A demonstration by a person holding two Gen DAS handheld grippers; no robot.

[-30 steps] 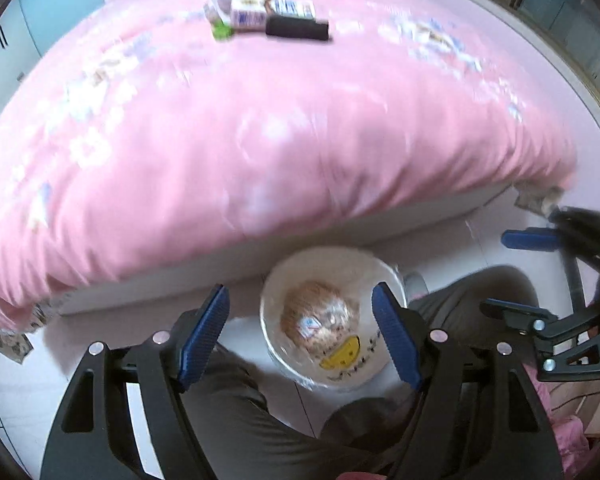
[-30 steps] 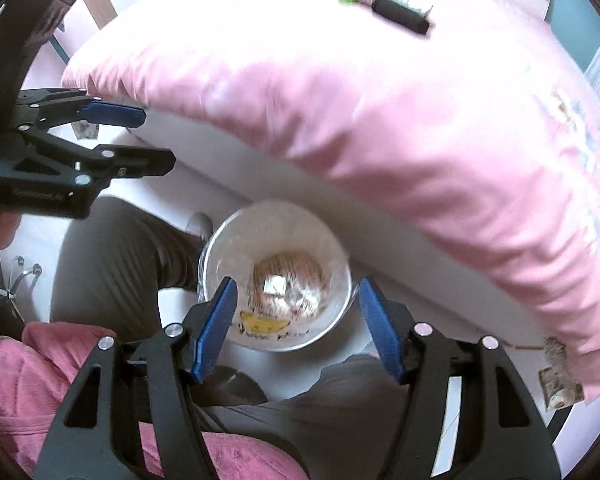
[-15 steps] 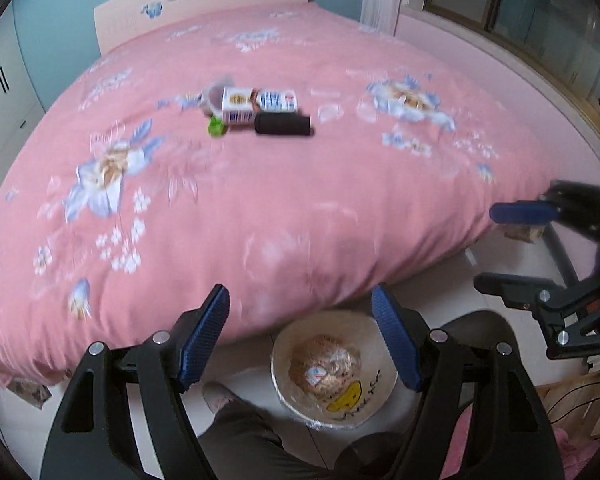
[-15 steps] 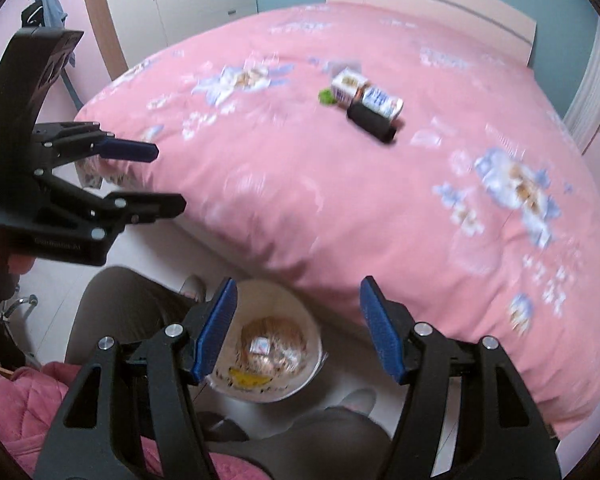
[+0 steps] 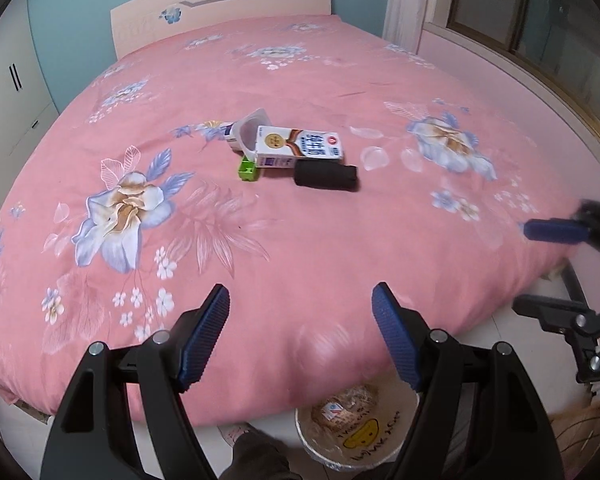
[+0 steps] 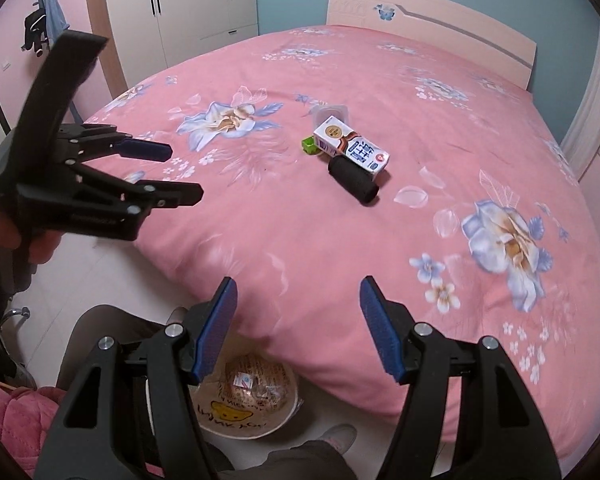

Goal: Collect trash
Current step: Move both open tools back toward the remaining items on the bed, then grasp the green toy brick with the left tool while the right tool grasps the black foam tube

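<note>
Pink floral bedding (image 5: 300,240) fills most of what I see from both wrists, with a pale headboard (image 5: 220,12) at twelve o'clock and white wardrobes (image 6: 180,12) at eleven in my right view. Down at six o'clock, on the floor against the bed's near edge, sits the lined trash bin (image 5: 356,446) with a crumpled wrapper inside. My left gripper (image 5: 300,340) has its jaws apart with nothing between them, and my right gripper (image 6: 298,328) is likewise spread and empty. Near the middle of the bed, at about twelve o'clock from my left fingers, the trash lies clustered: a milk carton (image 5: 300,147) on its side, a black roll (image 5: 326,176) just beside it toward me, a clear plastic cup (image 5: 246,132) tipped over behind the carton, and a small green piece (image 5: 248,170) at the carton's left end.
</note>
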